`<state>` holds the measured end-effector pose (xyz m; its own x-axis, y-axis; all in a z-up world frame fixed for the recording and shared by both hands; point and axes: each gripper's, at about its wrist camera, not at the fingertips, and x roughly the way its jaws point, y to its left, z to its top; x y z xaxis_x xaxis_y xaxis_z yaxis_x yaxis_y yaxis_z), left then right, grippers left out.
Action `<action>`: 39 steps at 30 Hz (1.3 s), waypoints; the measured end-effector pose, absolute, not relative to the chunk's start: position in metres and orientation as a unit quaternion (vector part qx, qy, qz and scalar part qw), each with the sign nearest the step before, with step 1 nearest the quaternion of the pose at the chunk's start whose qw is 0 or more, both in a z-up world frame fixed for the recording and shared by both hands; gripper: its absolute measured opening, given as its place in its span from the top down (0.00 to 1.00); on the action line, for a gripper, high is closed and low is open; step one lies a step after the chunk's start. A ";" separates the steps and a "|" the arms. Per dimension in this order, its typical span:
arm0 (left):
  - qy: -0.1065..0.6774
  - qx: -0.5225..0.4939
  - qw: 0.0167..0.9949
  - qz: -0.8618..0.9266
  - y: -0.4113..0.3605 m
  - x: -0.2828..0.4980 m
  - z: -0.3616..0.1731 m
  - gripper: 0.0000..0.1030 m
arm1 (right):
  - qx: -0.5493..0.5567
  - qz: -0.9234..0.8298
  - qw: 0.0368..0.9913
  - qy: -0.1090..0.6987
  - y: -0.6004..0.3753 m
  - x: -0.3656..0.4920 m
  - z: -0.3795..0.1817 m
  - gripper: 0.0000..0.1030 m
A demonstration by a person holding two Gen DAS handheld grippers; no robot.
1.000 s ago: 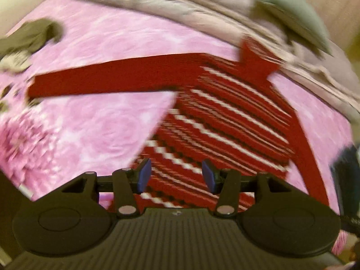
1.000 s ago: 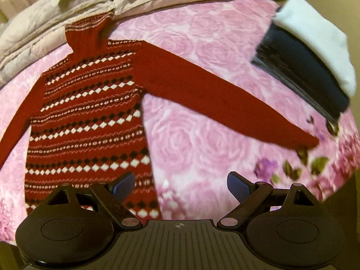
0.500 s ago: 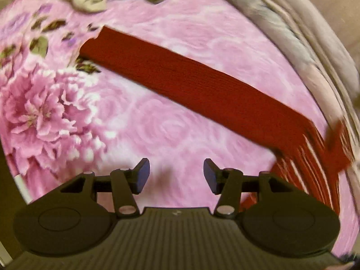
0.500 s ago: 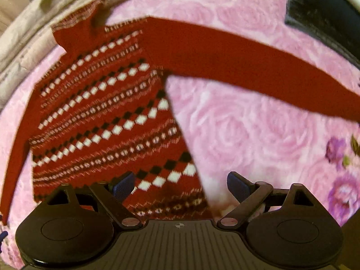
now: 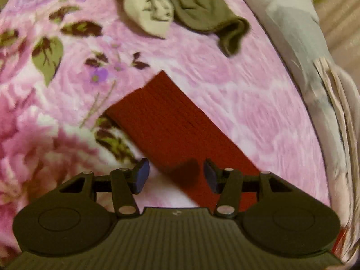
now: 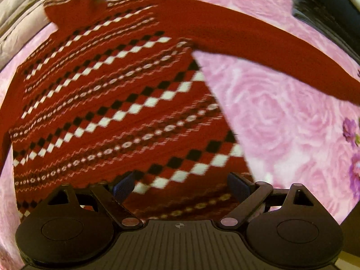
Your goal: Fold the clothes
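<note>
A red knit sweater (image 6: 117,94) with white and black diamond bands lies flat on a pink floral blanket (image 6: 281,123), both sleeves spread out. In the left wrist view its plain red left sleeve (image 5: 171,123) runs diagonally, cuff at the upper left. My left gripper (image 5: 175,177) is open and empty, hovering just above the sleeve, which passes between the fingers. My right gripper (image 6: 180,185) is open and empty over the sweater's hem near its right edge. The right sleeve (image 6: 258,45) stretches to the right.
An olive garment (image 5: 202,11) and a cream garment (image 5: 146,13) lie crumpled beyond the left cuff. Grey and beige bedding (image 5: 315,78) is piled along the blanket's far side. A dark folded stack (image 6: 324,11) with a white item sits at the far right.
My left gripper has swung left from the sweater's body out along the left sleeve and closer to it. My right gripper has moved left and closer, over the sweater's hem.
</note>
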<state>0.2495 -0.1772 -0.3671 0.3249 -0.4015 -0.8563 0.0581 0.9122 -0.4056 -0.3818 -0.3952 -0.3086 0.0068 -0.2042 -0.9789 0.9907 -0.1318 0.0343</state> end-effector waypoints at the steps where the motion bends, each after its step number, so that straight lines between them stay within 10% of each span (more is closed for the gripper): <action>1: 0.557 -0.166 0.801 -0.142 -0.176 0.251 -0.370 0.54 | 0.482 -0.577 0.518 0.408 -0.396 -0.379 -0.310 0.11; 5: 0.540 -0.185 0.809 -0.143 -0.177 0.254 -0.374 0.61 | 0.476 -0.580 0.515 0.414 -0.397 -0.369 -0.314 0.11; 7: 0.540 -0.183 0.808 -0.148 -0.179 0.255 -0.375 0.96 | 0.476 -0.586 0.511 0.412 -0.400 -0.373 -0.314 0.11; 8: 0.541 -0.183 0.807 -0.151 -0.179 0.256 -0.376 0.96 | 0.476 -0.588 0.509 0.410 -0.401 -0.376 -0.314 0.11; 16: 0.449 -0.136 0.847 -0.250 -0.230 0.215 -0.307 0.97 | 0.474 -0.607 0.514 0.377 -0.412 -0.411 -0.300 0.11; 25: 0.339 -0.086 0.694 -0.629 -0.370 -0.003 -0.202 0.95 | 0.475 -0.642 0.509 0.321 -0.421 -0.472 -0.276 0.11; 28: 0.400 -0.061 0.590 -0.698 -0.414 -0.087 -0.226 0.62 | 0.472 -0.652 0.512 0.299 -0.425 -0.489 -0.272 0.11; 39: 0.468 0.186 0.618 -0.604 -0.380 -0.095 -0.325 0.66 | 0.528 -0.579 0.598 0.169 -0.454 -0.503 -0.275 0.12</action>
<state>-0.0946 -0.3803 -0.3252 -0.1681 -0.5728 -0.8023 0.9201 0.2009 -0.3362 -0.5027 -0.4539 -0.2747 0.2727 -0.5138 -0.8134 0.8710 -0.2273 0.4356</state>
